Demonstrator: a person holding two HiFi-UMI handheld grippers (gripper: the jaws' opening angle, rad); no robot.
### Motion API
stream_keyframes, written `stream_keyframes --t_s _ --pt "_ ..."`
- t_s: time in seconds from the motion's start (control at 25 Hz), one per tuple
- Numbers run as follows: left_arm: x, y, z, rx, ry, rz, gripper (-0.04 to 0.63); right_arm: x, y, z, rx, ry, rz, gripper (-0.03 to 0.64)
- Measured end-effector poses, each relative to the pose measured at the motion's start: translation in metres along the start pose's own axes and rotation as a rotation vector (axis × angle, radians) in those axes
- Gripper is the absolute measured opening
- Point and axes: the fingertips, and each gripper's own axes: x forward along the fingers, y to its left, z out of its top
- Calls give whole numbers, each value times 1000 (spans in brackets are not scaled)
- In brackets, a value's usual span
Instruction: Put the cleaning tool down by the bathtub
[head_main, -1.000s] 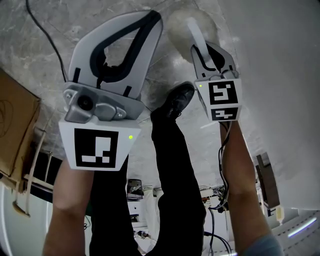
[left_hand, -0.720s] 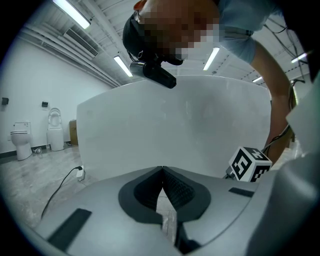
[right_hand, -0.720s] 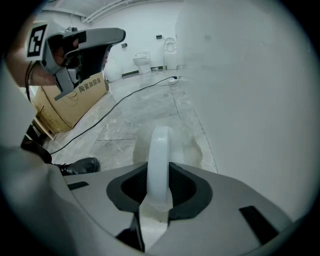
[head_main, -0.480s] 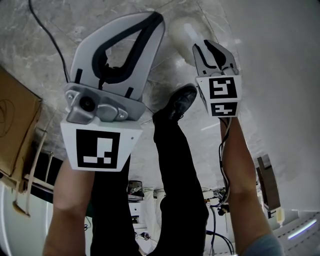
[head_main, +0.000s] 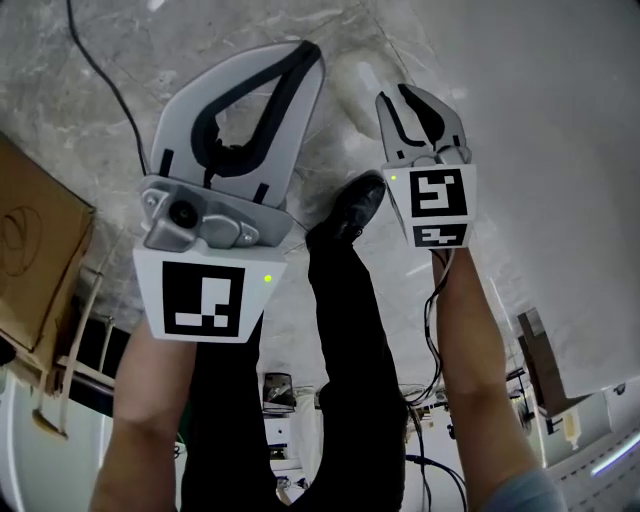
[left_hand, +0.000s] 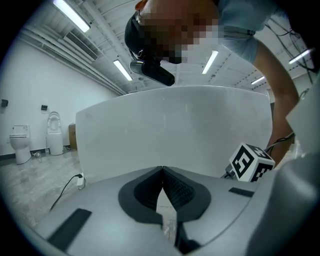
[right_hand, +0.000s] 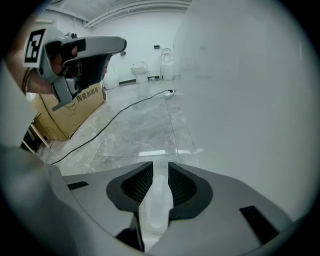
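- We are holding the right gripper (right_hand: 160, 167) low over the floor (right_hand: 145, 125). Its tongs are spread but closing a little. The white handle of the cleaning tool (right_hand: 157, 200) is lying in the gap between them, and we are not seeing the pads pinching it.
- The handle's long axis is running straight out along the tongs, away from us. In the head view the cleaning tool (head_main: 358, 82) is stretching just ahead of the right gripper (head_main: 395, 95), its far end blurred, and it looks to be resting on the floor.
- The left gripper (head_main: 308, 50) is hovering alongside with its tongs pressed together on nothing. It is sitting farther from the tool than the right one.
- Beyond, the bathtub (head_main: 560, 150) wall is rising just to the right of the tool. We are judging that the next move wants a straight pull-back along that same axis.
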Motion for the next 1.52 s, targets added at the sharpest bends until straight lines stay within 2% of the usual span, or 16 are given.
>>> stream_keyframes --t_s 0.2,0.36,0.48,0.8,1.08,1.28,1.52 --pt "0 15 57 -10 -27 23 15 -52 -2 87 20 -147 -39 103" --pt "-3 36 123 -8 -76 57 15 -111 -6 178 46 -377 -89 89" --pt "-9 47 165 -13 -101 70 15 -158 -3 230 93 -484 -118 76" --pt "-19 65 276 -1 -170 80 15 -278 -19 339 139 -673 -219 46" --pt "-40 76 424 47 -264 87 15 -407 -33 433 127 -784 -291 15" --pt "-66 76 539 130 -370 71 15 -502 -36 492 97 -878 -360 15" --pt "-94 61 634 189 -414 66 15 -604 -38 536 61 -969 -443 14"
